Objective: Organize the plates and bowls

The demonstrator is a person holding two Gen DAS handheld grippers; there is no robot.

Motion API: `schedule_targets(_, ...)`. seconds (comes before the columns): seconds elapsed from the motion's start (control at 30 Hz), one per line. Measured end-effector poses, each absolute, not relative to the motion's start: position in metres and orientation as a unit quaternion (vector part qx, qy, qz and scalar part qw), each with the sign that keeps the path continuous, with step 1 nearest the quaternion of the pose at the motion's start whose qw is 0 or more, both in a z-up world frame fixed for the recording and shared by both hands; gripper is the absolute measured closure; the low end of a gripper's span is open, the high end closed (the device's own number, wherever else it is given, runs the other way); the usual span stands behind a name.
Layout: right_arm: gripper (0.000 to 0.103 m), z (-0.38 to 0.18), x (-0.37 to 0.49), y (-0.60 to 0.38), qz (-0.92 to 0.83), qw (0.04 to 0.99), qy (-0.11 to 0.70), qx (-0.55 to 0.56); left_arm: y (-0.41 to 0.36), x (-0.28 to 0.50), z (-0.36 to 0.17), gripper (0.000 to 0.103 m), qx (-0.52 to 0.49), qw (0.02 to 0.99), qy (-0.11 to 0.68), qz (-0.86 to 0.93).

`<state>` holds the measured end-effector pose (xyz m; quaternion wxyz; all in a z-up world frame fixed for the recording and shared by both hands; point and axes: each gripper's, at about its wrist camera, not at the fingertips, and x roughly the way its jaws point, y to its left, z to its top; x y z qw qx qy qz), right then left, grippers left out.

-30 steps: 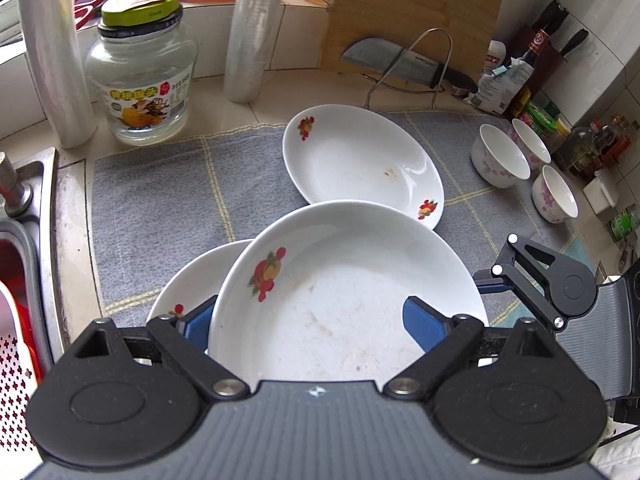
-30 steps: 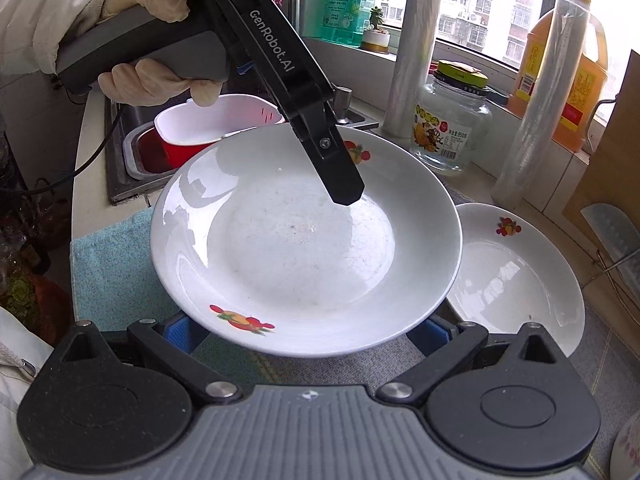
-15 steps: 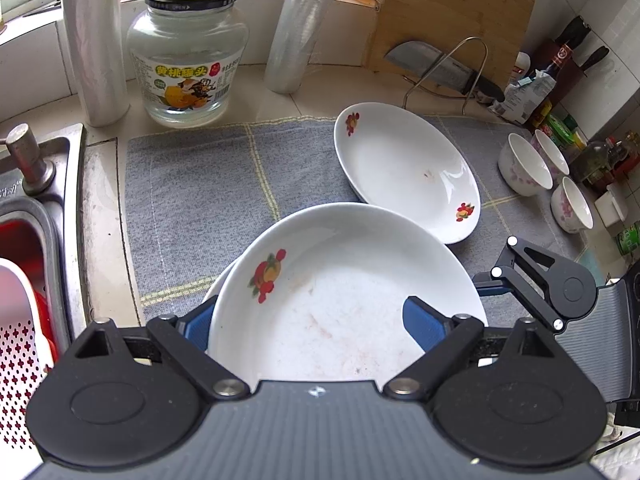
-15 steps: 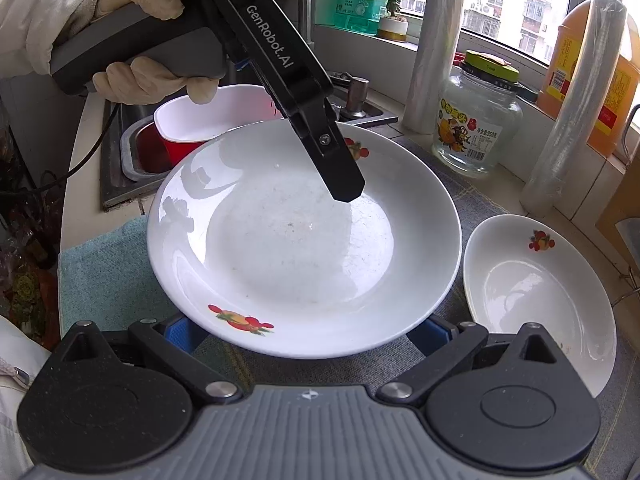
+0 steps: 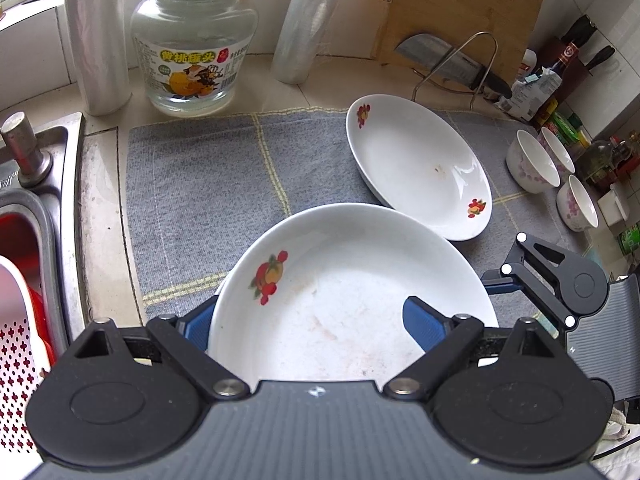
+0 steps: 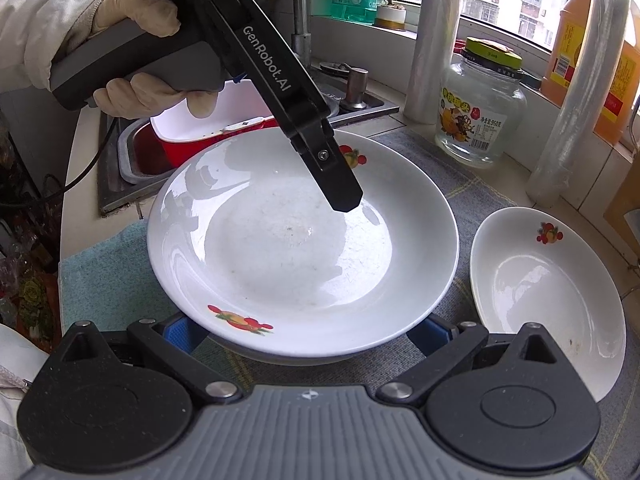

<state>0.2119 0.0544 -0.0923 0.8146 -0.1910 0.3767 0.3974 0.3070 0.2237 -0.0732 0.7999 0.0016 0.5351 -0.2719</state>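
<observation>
The large white ceramic plate with red-and-orange fruit decals [image 5: 344, 280] sits at the near edge of the grey checked cloth [image 5: 200, 184]. A sliver of another white plate [image 5: 222, 293] shows under its left rim, so I judge this to be a stacking step. The left gripper [image 5: 310, 320] straddles the plate's rim and appears to grip it, one finger pressed into the well and the other hidden beneath. The right gripper [image 6: 300, 332] is spread wide with its blue pads low under the near rim (whether they bear any weight I cannot tell).

To do it well, keep the plate level, centre it over the lower one, and let go only once both rims sit flush, then draw the inner finger up without dragging.

A smaller white fruit-decal plate [image 5: 420, 164] lies towards the cloth's far right corner, just beside the held plate, and could get clipped. Three small floral bowls [image 5: 532, 164] stand past the right edge. A glass jar with a green lid [image 5: 192, 44] and a cleaver on a wire rack [image 5: 452, 60] stand beyond the far edge, well clear.
</observation>
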Motion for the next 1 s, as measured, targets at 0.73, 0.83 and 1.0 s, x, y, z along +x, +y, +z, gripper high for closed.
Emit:
schedule_targets(0.73,0.000,-0.093,0.222,0.057,0.378,0.800,0.439,-0.154,0.218,0.308,-0.079,0.010,0.021,0.794,0.544,-0.271)
schedule_targets(0.83,0.000,-0.093,0.222,0.058,0.377,0.800,0.440,-0.156,0.217,0.308,-0.079,0.010,0.024,0.794,0.544,-0.269)
schedule_targets(1.0,0.000,-0.092,0.222,0.059,0.375,0.800,0.442,-0.158,0.218,0.307,-0.079,0.010,0.023,0.796,0.542,-0.269)
